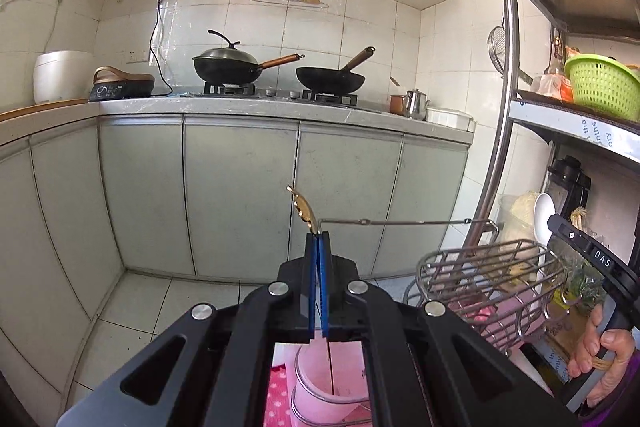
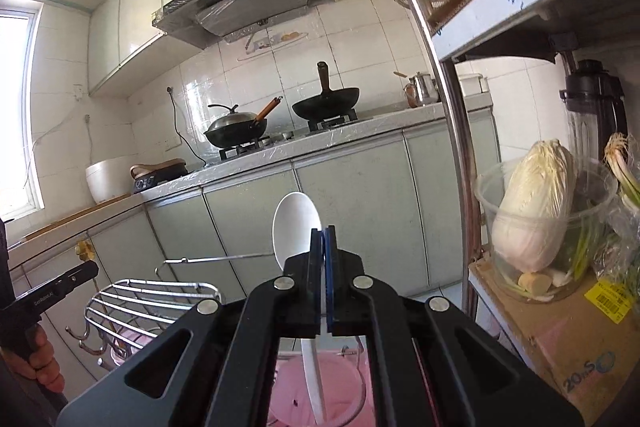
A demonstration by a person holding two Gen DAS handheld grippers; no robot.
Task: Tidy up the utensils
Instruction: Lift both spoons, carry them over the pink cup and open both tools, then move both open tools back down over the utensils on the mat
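White spoon (image 2: 295,227) clamped in right gripper (image 2: 323,233) — left gripper (image 1: 319,235) pinches half-hidden gold utensil (image 1: 303,207).

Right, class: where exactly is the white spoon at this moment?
The white spoon is clamped in the right gripper, bowl upward and handle pointing down over the pink holder. In the left wrist view it shows at far right, beside the wire rack.

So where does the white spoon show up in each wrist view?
Left wrist: white spoon at the right edge, bowl up, above the wire rack, held by the right gripper.
Right wrist: white spoon at centre, clamped in the right gripper, handle running down toward the pink holder.
Shared landmark: the open black wok on the stove.
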